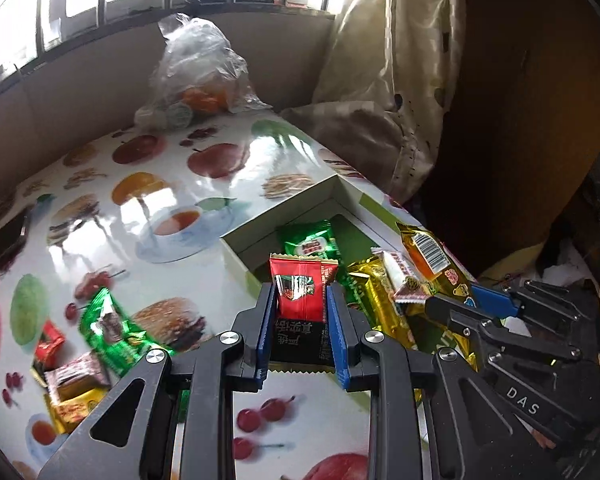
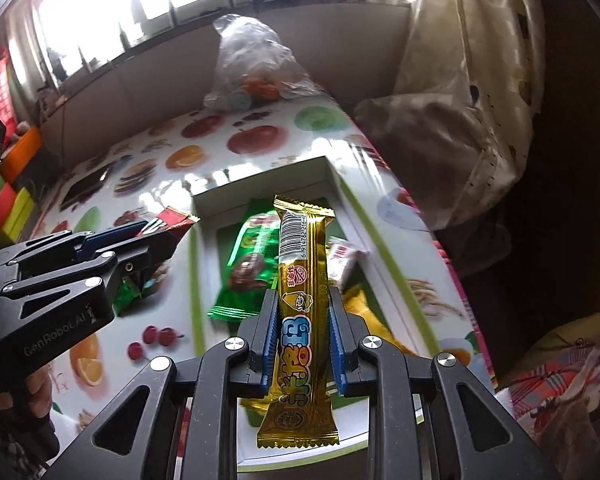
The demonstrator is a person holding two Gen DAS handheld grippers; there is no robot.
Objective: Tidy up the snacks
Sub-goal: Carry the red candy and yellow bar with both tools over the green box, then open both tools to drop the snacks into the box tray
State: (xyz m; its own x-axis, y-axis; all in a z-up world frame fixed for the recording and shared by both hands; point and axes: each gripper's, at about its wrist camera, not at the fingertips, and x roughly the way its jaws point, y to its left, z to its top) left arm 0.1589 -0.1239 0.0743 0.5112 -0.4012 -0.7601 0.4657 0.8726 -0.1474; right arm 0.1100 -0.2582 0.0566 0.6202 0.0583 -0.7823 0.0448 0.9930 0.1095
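My left gripper (image 1: 302,300) is shut on a red and black snack packet (image 1: 302,292) and holds it at the near edge of the open white and green box (image 1: 236,236). My right gripper (image 2: 304,312) is shut on a long gold snack bar (image 2: 302,300) and holds it above the same box (image 2: 204,216). The box holds a green packet (image 1: 312,240), gold bars (image 1: 376,296) and a small white packet (image 1: 404,276). The right gripper also shows at the right of the left wrist view (image 1: 460,304), and the left gripper at the left of the right wrist view (image 2: 152,240).
Several loose snack packets (image 1: 100,332) lie on the fruit-printed table (image 1: 140,184) at the near left. A clear plastic bag with oranges (image 1: 196,72) sits at the far edge under the window. A dark phone (image 1: 4,240) lies at the left. A curtain (image 1: 400,60) hangs at the right.
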